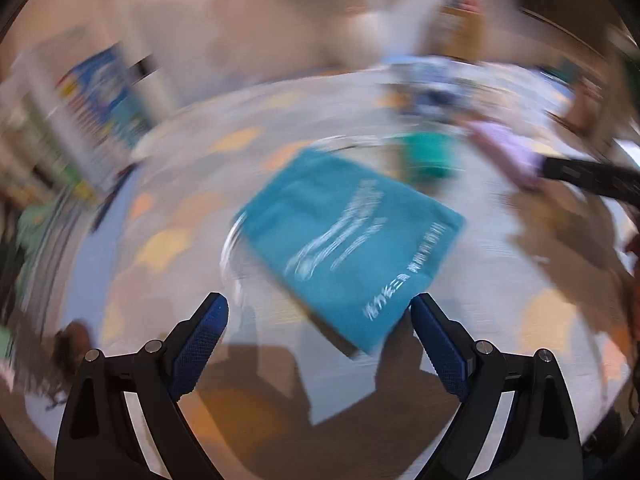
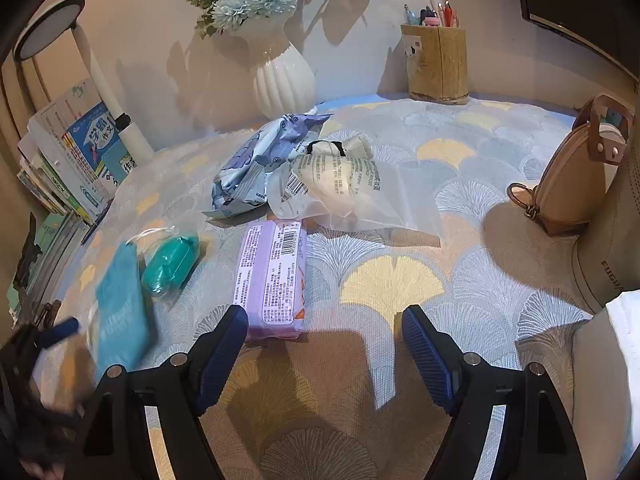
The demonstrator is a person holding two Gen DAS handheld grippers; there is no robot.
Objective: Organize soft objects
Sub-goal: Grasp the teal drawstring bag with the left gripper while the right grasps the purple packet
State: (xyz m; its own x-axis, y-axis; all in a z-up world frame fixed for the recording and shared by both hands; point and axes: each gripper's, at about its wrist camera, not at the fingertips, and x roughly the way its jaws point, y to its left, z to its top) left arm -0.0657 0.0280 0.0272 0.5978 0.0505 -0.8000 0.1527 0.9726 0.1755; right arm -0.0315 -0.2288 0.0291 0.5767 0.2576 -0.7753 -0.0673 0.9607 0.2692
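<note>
The left gripper (image 1: 320,308) stands with its jaws wide apart and nothing between the pads, angled down over the flat teal pouch (image 1: 352,244) — a wide opening suits a broad, floppy thing that has to be straddled at an edge before it can be pinched. The left view is smeared with motion blur, so whether a pad touches the pouch's near corner cannot be told. The right gripper (image 2: 324,324) also hangs parted and empty, low over the patterned tablecloth (image 2: 480,184), with the purple wipes pack (image 2: 274,276) lying just beyond its left finger, probably the next thing within its reach. The soft things lie loosely across the cloth: the small green bundle (image 2: 170,266) beside the pouch, the blue-white pack (image 2: 264,164) and the clear plastic bag (image 2: 352,188) overlapping further back — unsorted, so the tidying looks barely begun.
</note>
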